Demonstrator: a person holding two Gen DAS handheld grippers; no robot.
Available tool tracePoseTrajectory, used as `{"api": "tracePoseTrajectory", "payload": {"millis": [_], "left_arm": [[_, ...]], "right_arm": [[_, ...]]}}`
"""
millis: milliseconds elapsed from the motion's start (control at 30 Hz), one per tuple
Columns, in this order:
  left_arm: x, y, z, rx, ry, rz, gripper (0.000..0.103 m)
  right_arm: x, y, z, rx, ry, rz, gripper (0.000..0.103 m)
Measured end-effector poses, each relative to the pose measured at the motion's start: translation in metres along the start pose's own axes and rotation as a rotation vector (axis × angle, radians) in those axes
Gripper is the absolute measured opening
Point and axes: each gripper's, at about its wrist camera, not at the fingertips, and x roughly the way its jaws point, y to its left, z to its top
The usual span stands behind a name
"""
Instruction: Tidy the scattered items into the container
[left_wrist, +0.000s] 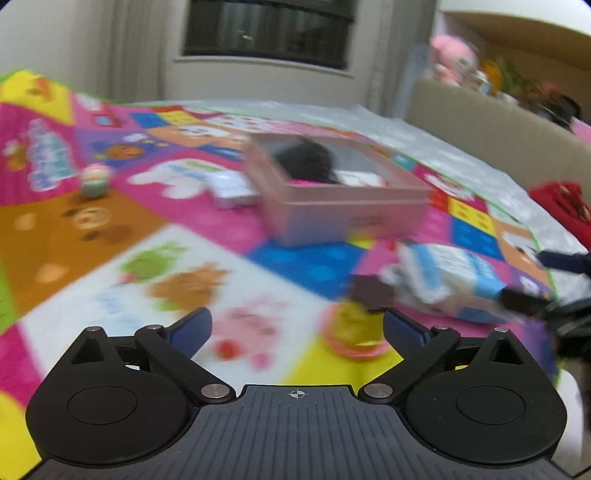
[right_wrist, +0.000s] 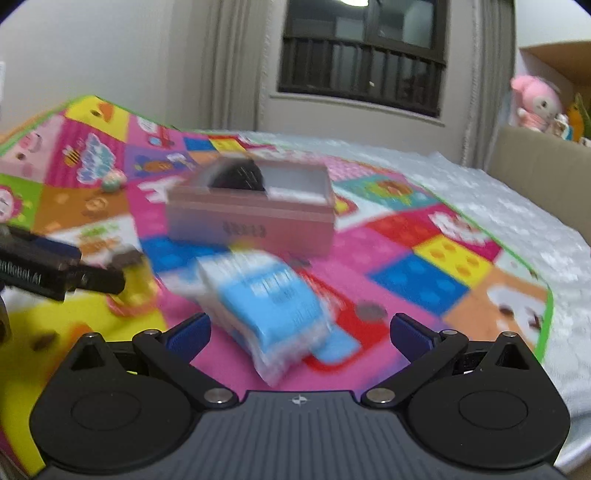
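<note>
Your left gripper (left_wrist: 297, 326) and right gripper (right_wrist: 300, 332): jaws spread wide, nothing clamped. Pink box (right_wrist: 251, 221) on play mat (right_wrist: 424, 266); blue-and-white packet (right_wrist: 273, 314) just before it.

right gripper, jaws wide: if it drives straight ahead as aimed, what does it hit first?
Most likely the blue and white pack. It lies on the play mat directly between the open fingers of the right gripper, nearer than the pink box behind it. The frame is blurred, so depth is a rough judgement.
</note>
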Motion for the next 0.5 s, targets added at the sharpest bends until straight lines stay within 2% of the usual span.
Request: {"api": "tracePoseTrajectory", "payload": {"millis": [133,300,433,500], "left_arm": [[-0.005,0.039,0.007,-0.075,-0.026,0.122,0.103],[-0.003,0.086,0.045,-0.161,-0.098,0.231,0.103],[0.03,0.118,0.091,-0.206,-0.106,0.272,0.103],[0.057,0.134,0.116,-0.203,-0.101,0.339,0.102]], "right_arm": [[-0.005,0.022,0.039,-0.028,-0.042,0.069,0.103],[-0.004,0.07,0.063,-0.052,-0.1,0.158,0.103],[0.0,0.107,0.068,-0.041,-0.107,0.31,0.103],[-0.002,0.118,0.07,-0.051,-0.129,0.347,0.103]]}}
